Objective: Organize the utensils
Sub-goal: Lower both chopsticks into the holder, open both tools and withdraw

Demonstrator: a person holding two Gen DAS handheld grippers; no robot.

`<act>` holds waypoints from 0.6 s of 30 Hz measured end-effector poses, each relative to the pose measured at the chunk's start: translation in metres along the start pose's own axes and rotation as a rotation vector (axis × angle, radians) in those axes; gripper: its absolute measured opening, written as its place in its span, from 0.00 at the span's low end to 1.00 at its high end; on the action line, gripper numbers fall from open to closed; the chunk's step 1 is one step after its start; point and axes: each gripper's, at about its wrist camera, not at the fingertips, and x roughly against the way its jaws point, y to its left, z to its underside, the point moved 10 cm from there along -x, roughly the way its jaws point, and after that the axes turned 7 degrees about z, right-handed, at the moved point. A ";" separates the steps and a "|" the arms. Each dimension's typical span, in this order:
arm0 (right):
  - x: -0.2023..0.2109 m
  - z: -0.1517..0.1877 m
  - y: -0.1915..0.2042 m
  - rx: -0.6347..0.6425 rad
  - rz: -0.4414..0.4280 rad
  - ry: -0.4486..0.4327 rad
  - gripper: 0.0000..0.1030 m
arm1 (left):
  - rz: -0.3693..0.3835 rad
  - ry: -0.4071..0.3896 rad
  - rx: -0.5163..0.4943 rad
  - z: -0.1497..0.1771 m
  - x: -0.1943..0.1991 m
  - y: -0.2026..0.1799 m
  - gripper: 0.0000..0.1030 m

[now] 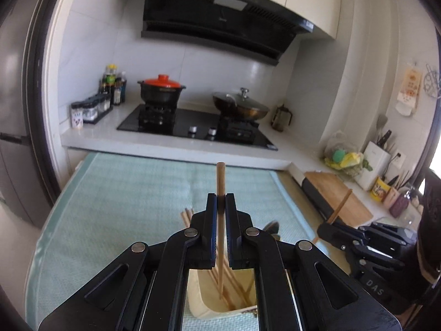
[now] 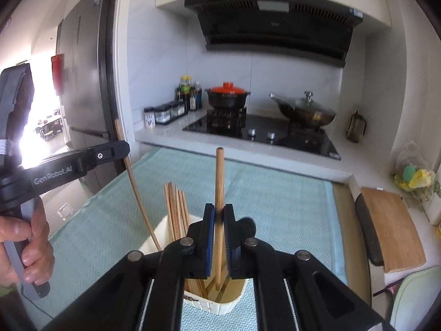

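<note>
My left gripper (image 1: 220, 196) is clamped tight on one wooden chopstick (image 1: 220, 182), its lower end dipping into the cream holder (image 1: 198, 306) directly beneath the jaws. My right gripper (image 2: 219, 207) pinches a second chopstick (image 2: 219, 176) the same way, over that holder (image 2: 220, 307), beside the standing bundle of chopsticks (image 2: 176, 212).

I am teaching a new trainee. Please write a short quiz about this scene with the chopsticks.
1. True or false: the left tongs hold a chopstick.
2. What holds the other chopsticks? A) glass jar B) cream holder C) wok
3. What colour is the mat under the holder?

Key: 1 true. 2 B. 3 light green.
</note>
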 end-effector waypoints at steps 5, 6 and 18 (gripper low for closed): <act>-0.049 0.022 0.006 -0.005 -0.025 0.104 0.07 | -0.034 0.076 0.006 0.020 -0.025 0.012 0.04; -0.057 0.023 0.008 -0.007 -0.033 0.117 0.07 | -0.036 0.090 0.004 0.022 -0.029 0.013 0.04; 0.028 -0.029 -0.006 -0.112 -0.016 -0.114 0.57 | -0.137 -0.057 -0.053 -0.008 0.061 0.017 0.93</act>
